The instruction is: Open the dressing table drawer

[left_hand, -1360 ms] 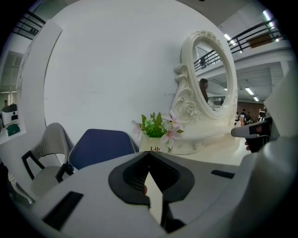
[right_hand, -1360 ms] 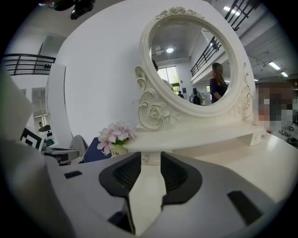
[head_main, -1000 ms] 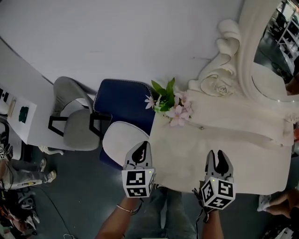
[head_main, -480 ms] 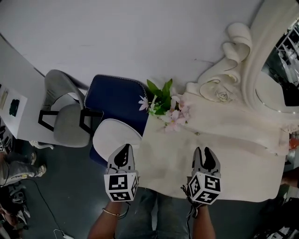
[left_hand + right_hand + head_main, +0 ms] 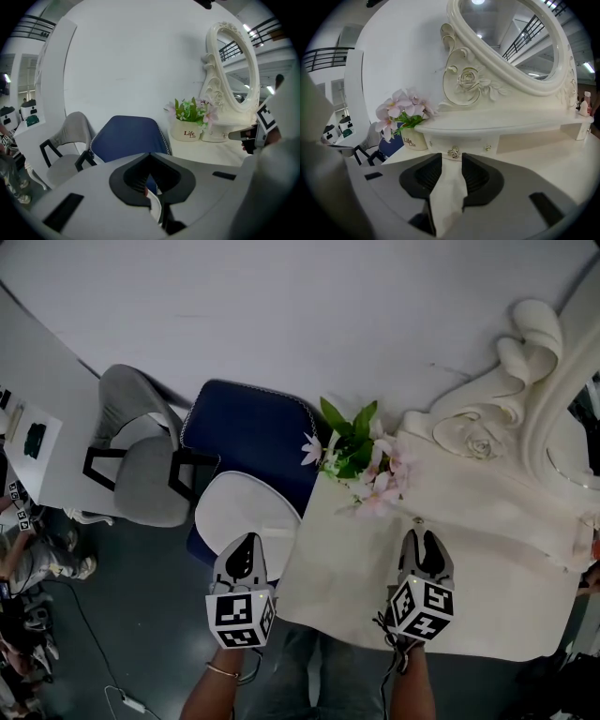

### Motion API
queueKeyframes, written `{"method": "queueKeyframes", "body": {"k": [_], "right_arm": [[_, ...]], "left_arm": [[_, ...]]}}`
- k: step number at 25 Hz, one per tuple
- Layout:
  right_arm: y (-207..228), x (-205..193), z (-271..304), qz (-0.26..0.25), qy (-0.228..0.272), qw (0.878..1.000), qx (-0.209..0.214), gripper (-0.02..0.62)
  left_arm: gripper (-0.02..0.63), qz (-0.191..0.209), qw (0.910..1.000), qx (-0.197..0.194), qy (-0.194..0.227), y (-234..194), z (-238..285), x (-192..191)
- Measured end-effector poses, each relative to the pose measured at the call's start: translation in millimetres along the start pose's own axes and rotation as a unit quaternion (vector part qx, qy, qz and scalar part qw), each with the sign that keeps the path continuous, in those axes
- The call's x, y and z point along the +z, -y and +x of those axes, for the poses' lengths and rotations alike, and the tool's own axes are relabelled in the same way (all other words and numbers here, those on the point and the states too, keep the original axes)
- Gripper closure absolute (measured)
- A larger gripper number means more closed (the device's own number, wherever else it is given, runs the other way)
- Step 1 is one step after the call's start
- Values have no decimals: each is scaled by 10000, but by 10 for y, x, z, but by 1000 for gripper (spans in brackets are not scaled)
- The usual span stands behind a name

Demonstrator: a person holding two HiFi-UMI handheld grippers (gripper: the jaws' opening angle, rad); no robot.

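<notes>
**Op 1:** Status on the small drawer (image 5: 461,142) of the cream dressing table (image 5: 487,606)?

**Op 2:** Shut, flush under the carved mirror shelf (image 5: 501,123). Its faceted metal knob (image 5: 453,151) sits just ahead of my right gripper (image 5: 451,171), in line with the gap.

**Op 1:** Jaws?

**Op 2:** Right: parted a little, nothing held. Left gripper (image 5: 151,176): tips closed together, empty, off the table's left edge over a white rounded seat (image 5: 246,512), with a blue padded chair (image 5: 129,136) behind.

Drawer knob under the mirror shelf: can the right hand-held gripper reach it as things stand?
Probably yes. The right hand-held gripper points straight at the drawer knob, jaws apart, with only bare tabletop before it.
</notes>
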State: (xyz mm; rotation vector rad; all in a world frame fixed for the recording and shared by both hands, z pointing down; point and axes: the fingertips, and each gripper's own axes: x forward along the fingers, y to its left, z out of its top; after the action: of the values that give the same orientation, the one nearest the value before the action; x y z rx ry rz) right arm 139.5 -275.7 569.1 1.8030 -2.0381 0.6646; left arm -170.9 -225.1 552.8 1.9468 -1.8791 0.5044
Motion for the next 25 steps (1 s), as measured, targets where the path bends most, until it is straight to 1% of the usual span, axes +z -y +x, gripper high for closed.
{"method": "queueKeyframes", "body": {"k": [4, 9, 19, 25], "right_arm": [[18, 19, 103, -25, -85, 9999, -82, 450], [19, 2, 206, 12, -189, 9997, -164, 446], [44, 48, 317, 131, -140, 9990, -409, 446], [64, 49, 314, 127, -91, 9984, -551, 468]], "left_arm": [[600, -95, 9999, 60, -5, -42, 37, 9], [599, -110, 9999, 90, -39, -82, 76, 12], [600, -153, 9997, 127, -138, -146, 119, -39], [599, -154, 9997, 118, -155, -137, 129, -43]]}}
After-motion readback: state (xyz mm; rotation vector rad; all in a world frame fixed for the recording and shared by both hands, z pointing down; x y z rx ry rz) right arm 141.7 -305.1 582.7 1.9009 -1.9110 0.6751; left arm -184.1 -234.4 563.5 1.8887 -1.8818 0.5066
